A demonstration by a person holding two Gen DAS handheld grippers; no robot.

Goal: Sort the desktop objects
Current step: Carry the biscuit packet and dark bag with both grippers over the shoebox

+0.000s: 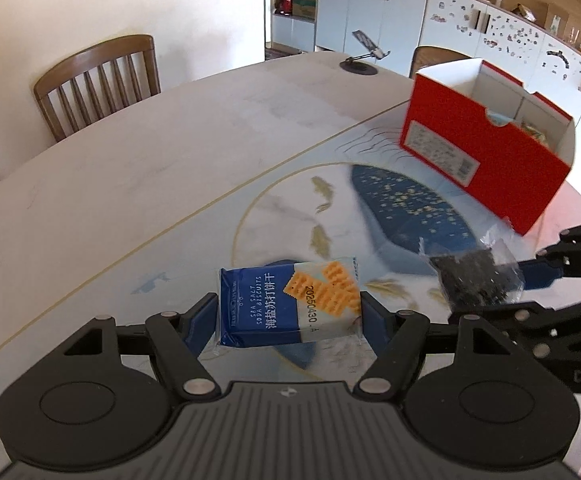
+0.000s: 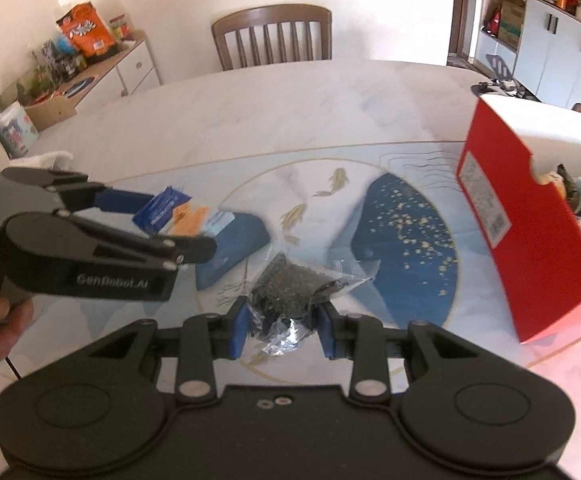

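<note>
My left gripper point(image 1: 289, 314) is shut on a blue and white packet of soda biscuits point(image 1: 286, 306) and holds it above the table mat. In the right wrist view the same gripper point(image 2: 170, 216) and packet point(image 2: 178, 214) show at the left. My right gripper point(image 2: 281, 328) is shut on a clear bag of dark bits point(image 2: 290, 292), also held above the mat; it shows at the right of the left wrist view point(image 1: 474, 280). An open red box point(image 1: 486, 144) with white inside stands on the mat at the right point(image 2: 530, 216) and holds some items.
The table point(image 1: 130, 168) carries a blue fish-pattern mat point(image 1: 370, 216). A phone stand point(image 1: 364, 58) sits at the far edge. Wooden chairs point(image 1: 98, 80) stand behind the table. White cabinets point(image 1: 470, 24) line the back wall. A low sideboard with snacks point(image 2: 86, 52) is far left.
</note>
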